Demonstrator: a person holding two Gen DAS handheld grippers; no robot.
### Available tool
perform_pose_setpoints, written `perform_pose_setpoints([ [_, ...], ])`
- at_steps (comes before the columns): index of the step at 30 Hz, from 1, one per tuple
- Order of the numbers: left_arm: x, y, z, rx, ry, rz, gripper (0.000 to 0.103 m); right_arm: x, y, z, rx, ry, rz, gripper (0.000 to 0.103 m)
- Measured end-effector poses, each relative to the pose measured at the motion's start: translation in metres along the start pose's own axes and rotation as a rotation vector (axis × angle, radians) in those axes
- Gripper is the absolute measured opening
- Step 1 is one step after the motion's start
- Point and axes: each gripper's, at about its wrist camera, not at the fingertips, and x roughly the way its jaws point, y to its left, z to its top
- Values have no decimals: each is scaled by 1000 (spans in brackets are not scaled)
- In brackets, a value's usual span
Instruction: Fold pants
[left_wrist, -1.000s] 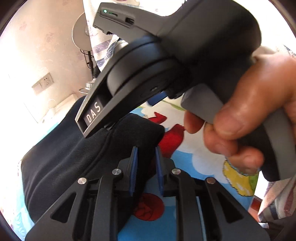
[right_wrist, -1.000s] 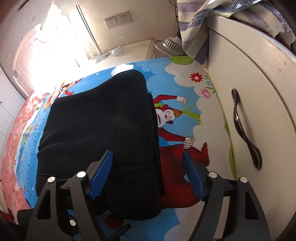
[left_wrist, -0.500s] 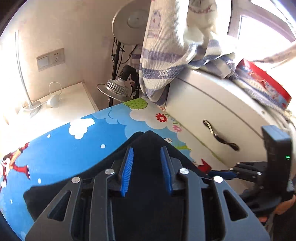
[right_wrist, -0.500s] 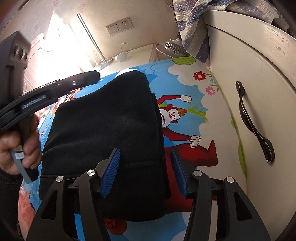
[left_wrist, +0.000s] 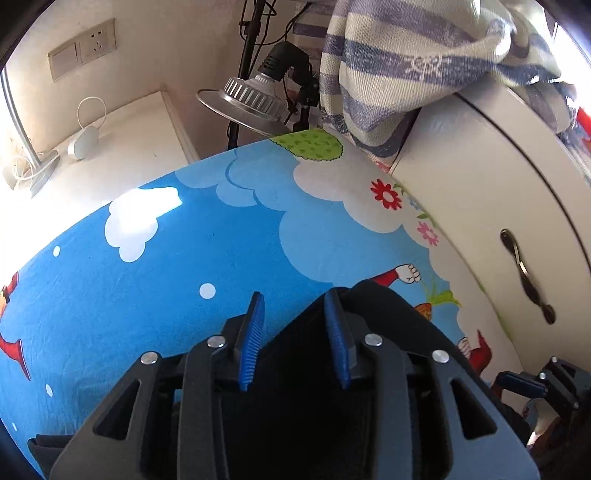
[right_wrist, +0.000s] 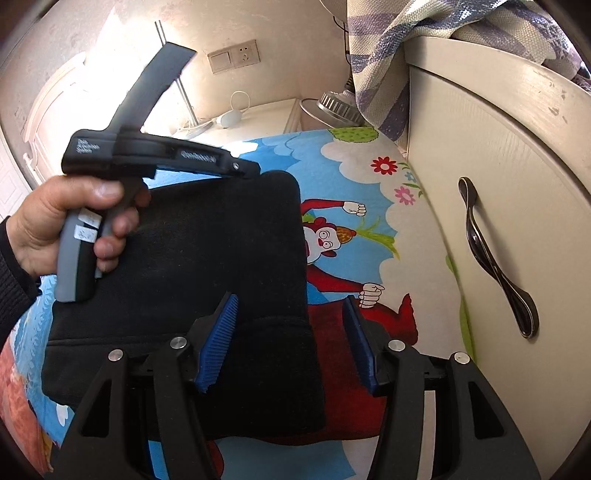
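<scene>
The left gripper (left_wrist: 295, 332) has swung across to the far corner of the pants (right_wrist: 207, 258); its jaws are opening, cloth lying under them unpinched. Nearest, the right gripper (right_wrist: 291, 332) is opening too, astride the folded pants' near right edge. The pants lie on the cartoon sheet (right_wrist: 369, 177), left of the white cabinet (right_wrist: 480, 184).

We count one pair of black pants (right_wrist: 207, 258), folded on the bed (left_wrist: 155, 280). Two hand-held grippers: left (left_wrist: 295, 332), right (right_wrist: 290, 343) (each with two blue pads). One hand (right_wrist: 62, 225), one cabinet (right_wrist: 491, 177) with one handle (right_wrist: 495, 258), one striped cloth (left_wrist: 399, 62), one lamp (left_wrist: 247, 99), one wall outlet (right_wrist: 233, 57).
</scene>
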Motion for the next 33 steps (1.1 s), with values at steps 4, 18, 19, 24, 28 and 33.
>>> perform_pose_setpoints([
  [4, -101, 33, -17, -52, -195, -14, 40, 0, -1, -2, 2, -14, -31, 62],
  [18, -205, 64, -305, -504, -367, -35, 35, -47, 92, 49, -106, -82, 6, 82],
  [19, -201, 54, -306, -491, -362, -60, 35, -40, 116, 57, -163, -56, 50, 82],
  [24, -177, 39, -316, -637, -300, -54, 45, 32, 240, 74, -479, 103, 212, 78],
  [28, -172, 20, -331, -655, -302, -5, 36, 118, 281, 66, -638, 227, 53, 62],
  [33, -174, 9, -337, -697, -297, 7, 35, 134, 270, 72, -545, 193, 51, 65],
])
